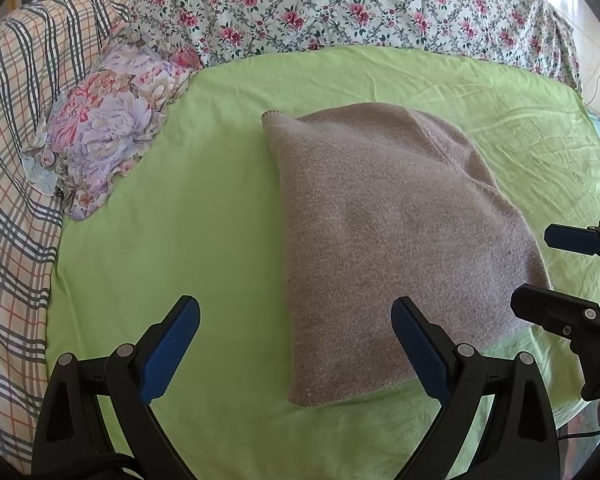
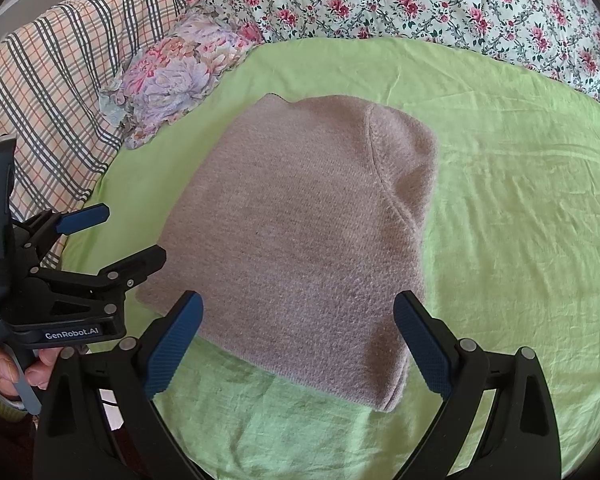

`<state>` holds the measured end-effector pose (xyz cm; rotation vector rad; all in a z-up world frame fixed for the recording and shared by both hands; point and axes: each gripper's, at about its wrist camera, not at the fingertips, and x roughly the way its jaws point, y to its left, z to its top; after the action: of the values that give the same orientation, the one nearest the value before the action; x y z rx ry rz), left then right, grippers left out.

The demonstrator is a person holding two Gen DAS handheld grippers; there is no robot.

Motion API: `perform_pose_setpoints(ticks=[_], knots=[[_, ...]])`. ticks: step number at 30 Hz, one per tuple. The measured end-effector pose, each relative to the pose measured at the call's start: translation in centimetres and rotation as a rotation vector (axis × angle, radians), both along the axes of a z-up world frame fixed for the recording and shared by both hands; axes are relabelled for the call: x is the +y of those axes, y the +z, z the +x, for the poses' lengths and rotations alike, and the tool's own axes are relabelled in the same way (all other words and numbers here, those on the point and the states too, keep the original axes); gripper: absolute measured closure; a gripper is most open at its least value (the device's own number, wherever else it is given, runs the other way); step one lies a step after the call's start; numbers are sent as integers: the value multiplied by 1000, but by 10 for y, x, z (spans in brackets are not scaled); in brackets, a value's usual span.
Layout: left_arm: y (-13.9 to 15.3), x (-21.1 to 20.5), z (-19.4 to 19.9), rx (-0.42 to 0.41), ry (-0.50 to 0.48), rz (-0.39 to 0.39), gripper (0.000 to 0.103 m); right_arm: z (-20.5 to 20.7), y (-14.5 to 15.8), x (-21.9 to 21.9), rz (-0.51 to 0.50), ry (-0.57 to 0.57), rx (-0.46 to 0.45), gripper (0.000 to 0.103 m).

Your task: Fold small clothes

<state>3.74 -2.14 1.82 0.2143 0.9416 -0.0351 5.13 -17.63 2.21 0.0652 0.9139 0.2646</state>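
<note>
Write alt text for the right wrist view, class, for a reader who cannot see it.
A folded grey-brown knitted garment lies flat on a light green sheet. The open right hand-held gripper hovers at its near edge, holding nothing. The left hand-held gripper, also open, sits at the left, with floral and plaid bedding behind.

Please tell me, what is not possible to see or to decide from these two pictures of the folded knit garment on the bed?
- Knit garment: folded over itself in both views, so its type, sleeves and inner layers are hidden.
- Green sheet: what lies beneath it is covered.
- Left tool: its handle is cut off by the left wrist view's bottom edge.
- Right tool: its hand is out of frame.
- Floral pillow: its far side is hidden against the plaid bedding.
</note>
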Motion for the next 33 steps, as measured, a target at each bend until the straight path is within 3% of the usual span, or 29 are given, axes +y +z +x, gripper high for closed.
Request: perform_pose_setpoints(ticks=[33], knots=[[-2,1,8,6,1,-2,6,9,1,-5,7,8,3,7]])
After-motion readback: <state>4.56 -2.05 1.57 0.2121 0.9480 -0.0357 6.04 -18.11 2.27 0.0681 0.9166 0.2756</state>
